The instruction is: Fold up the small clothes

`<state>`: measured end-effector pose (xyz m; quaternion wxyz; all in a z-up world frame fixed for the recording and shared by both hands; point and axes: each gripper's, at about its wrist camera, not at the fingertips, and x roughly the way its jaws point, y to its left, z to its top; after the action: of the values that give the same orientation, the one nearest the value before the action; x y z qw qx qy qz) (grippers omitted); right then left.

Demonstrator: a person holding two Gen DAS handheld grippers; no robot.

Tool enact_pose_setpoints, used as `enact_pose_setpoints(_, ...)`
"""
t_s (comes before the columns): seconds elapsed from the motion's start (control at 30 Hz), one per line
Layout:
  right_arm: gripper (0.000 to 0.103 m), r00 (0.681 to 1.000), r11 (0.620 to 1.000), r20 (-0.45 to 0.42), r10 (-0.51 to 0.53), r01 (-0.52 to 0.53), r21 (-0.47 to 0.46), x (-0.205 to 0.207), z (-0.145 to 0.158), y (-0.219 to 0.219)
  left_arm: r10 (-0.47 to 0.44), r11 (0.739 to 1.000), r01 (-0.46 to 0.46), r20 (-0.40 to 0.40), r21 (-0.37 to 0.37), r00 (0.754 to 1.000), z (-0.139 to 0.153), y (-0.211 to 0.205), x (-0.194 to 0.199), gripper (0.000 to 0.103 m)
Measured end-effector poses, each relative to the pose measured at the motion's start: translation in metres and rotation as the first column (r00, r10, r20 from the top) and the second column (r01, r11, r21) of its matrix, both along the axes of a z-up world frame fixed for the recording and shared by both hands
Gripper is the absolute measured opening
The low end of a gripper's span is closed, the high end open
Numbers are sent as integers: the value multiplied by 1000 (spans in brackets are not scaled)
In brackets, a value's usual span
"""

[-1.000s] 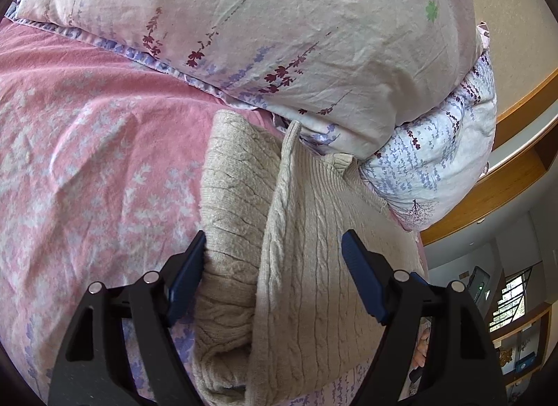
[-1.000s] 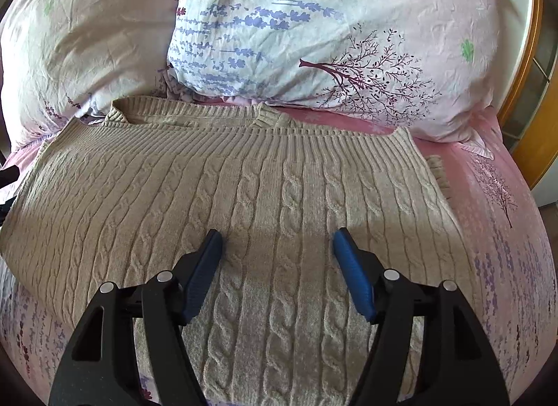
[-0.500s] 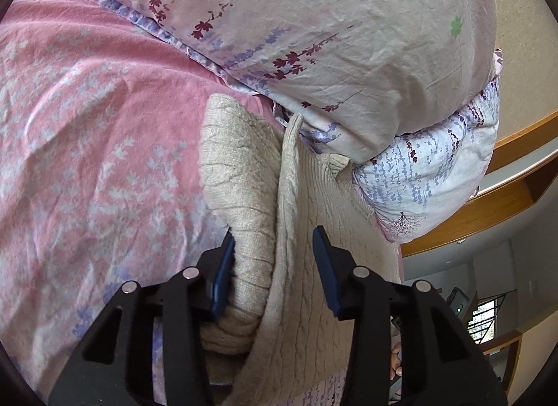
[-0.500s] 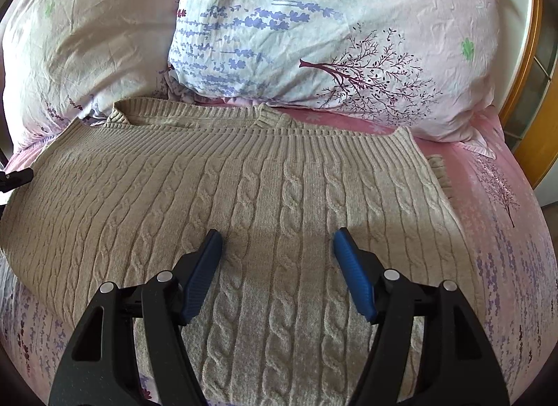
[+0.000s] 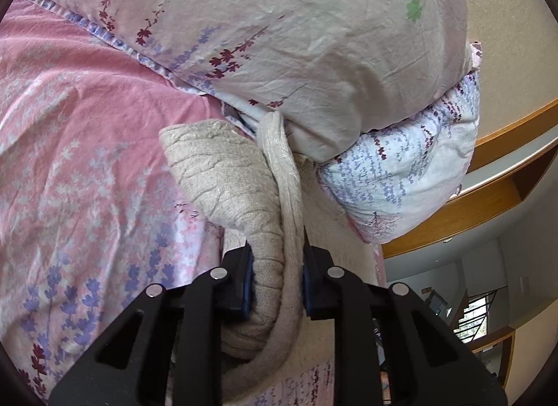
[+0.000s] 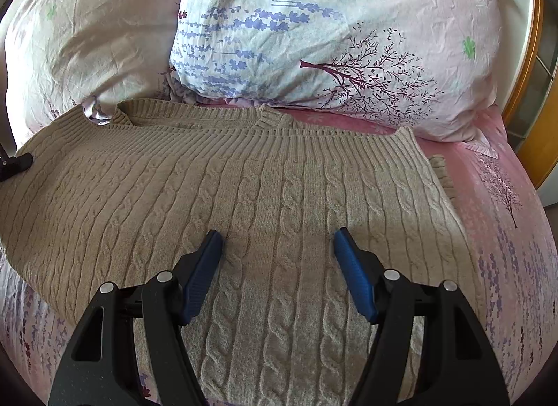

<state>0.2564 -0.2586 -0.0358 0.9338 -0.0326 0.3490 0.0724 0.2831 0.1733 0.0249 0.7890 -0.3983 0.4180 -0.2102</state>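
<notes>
Change since a second ago: my left gripper (image 5: 275, 268) was standing wide around the sweater's bunched side edge; now its jaws are closing in on that fold, and the cloth is bulging up between them. My right gripper has not shifted.
Left gripper: I am pinching the thick, doubled edge of the beige cable-knit sweater (image 5: 226, 175), with the blue pads pressing on the knit from both sides.
Right gripper: I am holding my right gripper (image 6: 277, 268) spread wide just over the middle of the sweater's front, gripping nothing; whether the tips are touching the knit I cannot tell.
Sweater: it is lying flat on the pink floral bedsheet (image 6: 505, 217), neck toward the pillows, cables running toward me; one side is being gathered up in my left jaws.
Crowding at the top: the pale pink pillow (image 5: 279, 39) is overhanging the sweater's upper corner, and a strip of knit is running up under its edge.
Second pillow: the white-and-lavender pillow (image 6: 314, 29) with a dark tree print is sitting just beyond the collar, beside the pink one.
Beyond the bed: a wooden frame edge (image 6: 530, 85) is showing at the far right.
Left tip seen from the right: a black finger (image 6: 15, 163) is resting at the sweater's far left edge.
</notes>
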Motion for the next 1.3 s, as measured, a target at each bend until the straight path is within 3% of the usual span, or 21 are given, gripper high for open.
enact_pose_setpoints(0.17,69,1000,991,5,20,-20,136,-7,7,-21,-14,998,19,69,-66,997,27,-18,0,19)
enact_pose_setpoints(0.33,69,998,970,57,-1,-13,242,-21,21,-55,-86,990,100,140,-97,986,50,-63,0,18)
enact_pose_setpoints(0.67,69,995,913,78,-61,23,408,-38,31,-127,-210,961,235,173,-142,962,61,-167,15,17)
enact_pose_setpoints(0.9,69,989,878,67,-133,87,470,-48,27,-171,-291,936,317,167,-154,942,56,-240,22,17)
enact_pose_setpoints(1.13,69,980,843,33,-194,150,517,-51,19,-204,-420,904,424,75,-51,905,22,-320,18,18)
enact_pose_setpoints(1.3,69,979,816,1,-204,169,553,-49,12,-218,-459,882,460,34,-104,888,3,-341,27,26)
